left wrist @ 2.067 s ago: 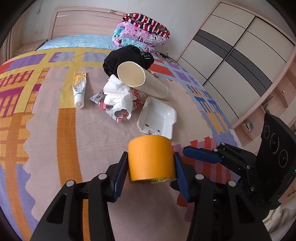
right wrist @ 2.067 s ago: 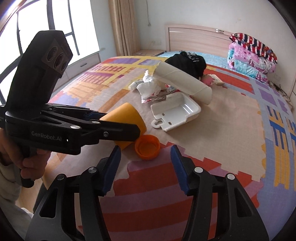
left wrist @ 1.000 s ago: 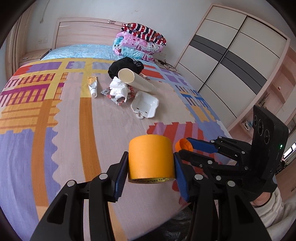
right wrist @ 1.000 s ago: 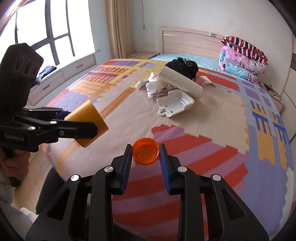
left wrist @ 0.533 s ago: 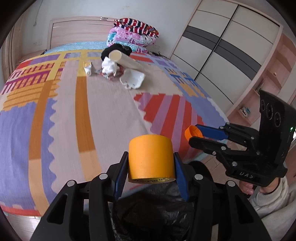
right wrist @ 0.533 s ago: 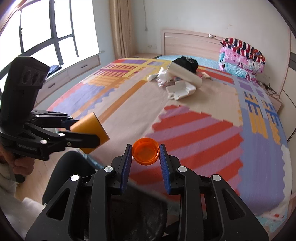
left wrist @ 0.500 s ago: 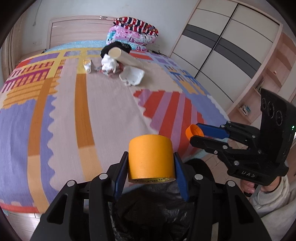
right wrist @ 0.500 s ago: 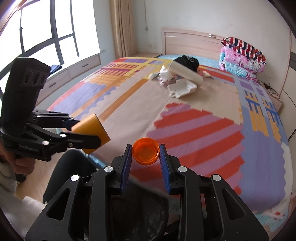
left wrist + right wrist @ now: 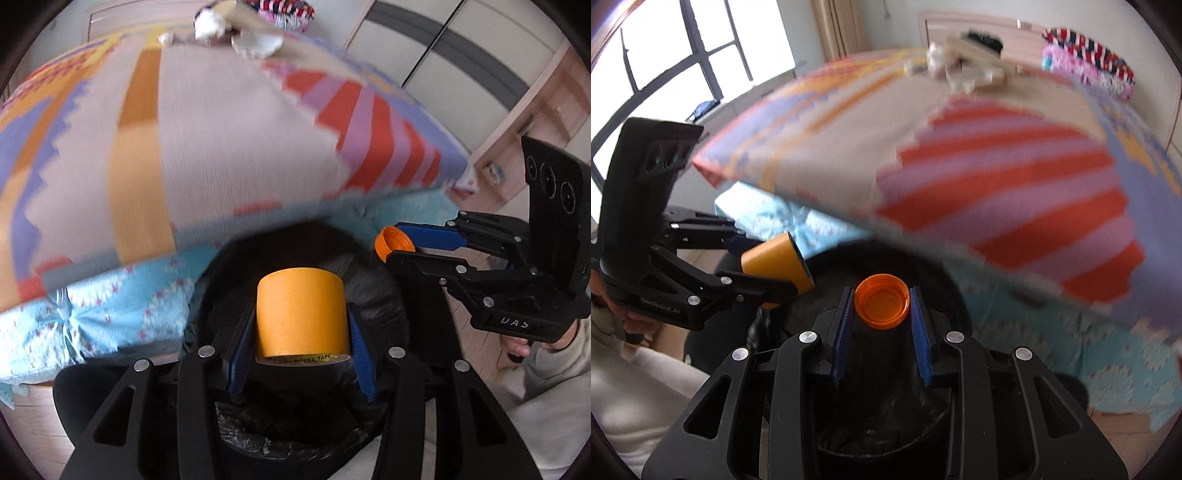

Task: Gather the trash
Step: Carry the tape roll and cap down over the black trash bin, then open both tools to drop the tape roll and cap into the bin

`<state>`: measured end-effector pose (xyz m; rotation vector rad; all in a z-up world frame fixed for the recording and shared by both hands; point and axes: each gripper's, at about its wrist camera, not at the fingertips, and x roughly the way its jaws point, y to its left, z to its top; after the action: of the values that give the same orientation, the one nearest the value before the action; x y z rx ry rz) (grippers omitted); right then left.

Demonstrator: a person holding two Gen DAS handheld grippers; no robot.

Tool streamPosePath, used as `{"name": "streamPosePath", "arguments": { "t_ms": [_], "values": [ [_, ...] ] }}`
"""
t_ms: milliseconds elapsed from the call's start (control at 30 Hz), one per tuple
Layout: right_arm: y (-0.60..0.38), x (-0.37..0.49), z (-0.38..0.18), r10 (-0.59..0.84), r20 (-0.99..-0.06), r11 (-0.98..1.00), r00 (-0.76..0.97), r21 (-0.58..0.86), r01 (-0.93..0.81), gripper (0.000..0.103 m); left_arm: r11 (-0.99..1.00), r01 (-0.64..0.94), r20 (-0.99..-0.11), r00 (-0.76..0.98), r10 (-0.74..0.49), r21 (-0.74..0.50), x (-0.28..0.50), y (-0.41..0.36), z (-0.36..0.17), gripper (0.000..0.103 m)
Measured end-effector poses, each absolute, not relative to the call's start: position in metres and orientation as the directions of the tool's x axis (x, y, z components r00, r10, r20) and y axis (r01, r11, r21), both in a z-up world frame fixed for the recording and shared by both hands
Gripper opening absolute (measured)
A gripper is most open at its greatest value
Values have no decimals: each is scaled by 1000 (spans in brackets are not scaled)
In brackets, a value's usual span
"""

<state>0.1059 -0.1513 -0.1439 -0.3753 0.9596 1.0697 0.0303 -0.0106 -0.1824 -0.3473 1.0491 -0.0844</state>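
Orange tape roll (image 9: 302,314) sits squeezed in the left gripper (image 9: 302,332); the right gripper (image 9: 882,310) pinches an orange cap (image 9: 882,301). Both should let go right over the near black trash bag (image 9: 295,435).

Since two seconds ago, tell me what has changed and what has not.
Both grippers swung off the bed to above the black trash bag. The right gripper, open over the bed then, closed on the orange cap. The left gripper keeps its grip on the orange tape roll. The remaining trash stays on the bed.
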Motion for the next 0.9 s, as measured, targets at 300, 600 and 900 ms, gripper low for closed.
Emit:
{"name": "streamPosePath", "arguments": {
  "t_ms": [300, 600, 900],
  "values": [
    [-155, 103, -193, 482, -871, 499, 98, 181, -847, 30, 948, -96, -884, 400, -242, -302, 37, -25, -229, 46],
    [-146, 96, -228, 395, -918, 499, 48, 170, -849, 30, 953, -94, -908, 343, -241, -289, 42, -32, -259, 46],
    [-141, 93, -235, 364, -930, 496, 45, 152, -855, 30, 970, -85, -927, 323, -190, -228, 46, -37, -263, 46]
  ]
}}
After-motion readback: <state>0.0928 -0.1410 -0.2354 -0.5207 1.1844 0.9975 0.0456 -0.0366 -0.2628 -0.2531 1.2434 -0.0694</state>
